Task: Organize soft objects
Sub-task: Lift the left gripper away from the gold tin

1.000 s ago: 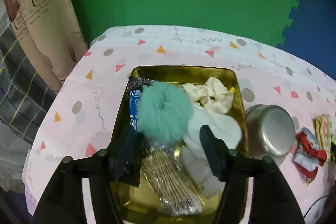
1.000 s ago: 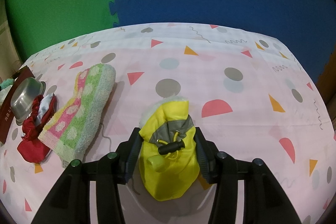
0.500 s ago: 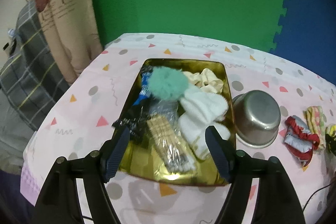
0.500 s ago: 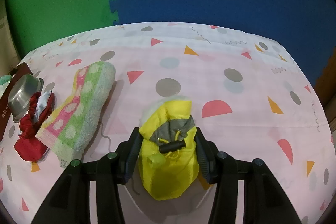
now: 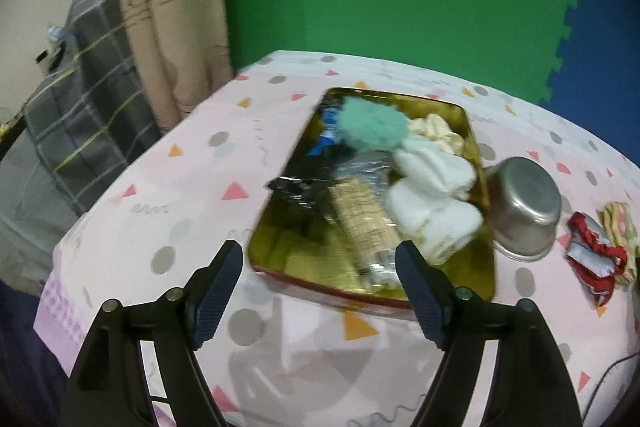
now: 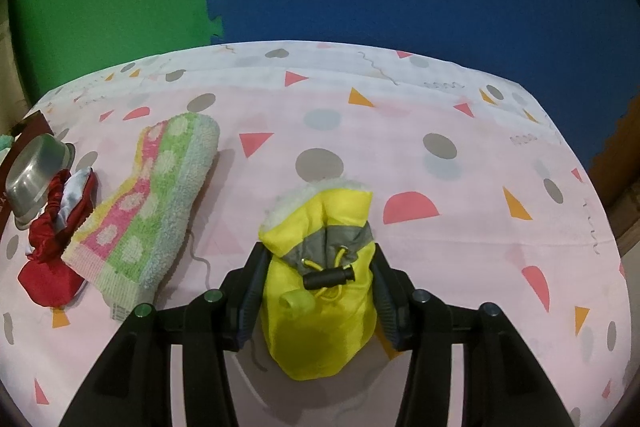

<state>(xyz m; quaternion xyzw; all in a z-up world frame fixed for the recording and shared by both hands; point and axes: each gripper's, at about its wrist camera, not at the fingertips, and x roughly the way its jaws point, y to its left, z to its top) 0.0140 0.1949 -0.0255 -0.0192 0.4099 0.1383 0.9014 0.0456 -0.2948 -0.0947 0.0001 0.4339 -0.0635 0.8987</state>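
A gold tin tray [image 5: 280,259] holds a teal fluffy pom-pom [image 5: 370,125], a cream scrunchie [image 5: 436,135], white socks [image 5: 436,195] and plastic packets [image 5: 360,211]. My left gripper [image 5: 318,267] is open and empty, above and in front of the tray's near edge. My right gripper [image 6: 316,263] is shut on a yellow drawstring pouch [image 6: 320,307], held over the pink tablecloth. A pink and green striped towel [image 6: 156,203] and a red and silver scrunchie [image 6: 56,239] lie to its left; both also show in the left wrist view [image 5: 596,251].
An upturned steel bowl [image 5: 524,207] sits right of the tray, also seen in the right wrist view [image 6: 36,167]. The table edge [image 5: 80,227] drops off on the left toward a curtain and plaid fabric. Green and blue foam mats form the back wall.
My left gripper has opened wider and pulled back and up from the tray, leaving the teal pom-pom in it. The right gripper still holds the yellow pouch, nearly still.
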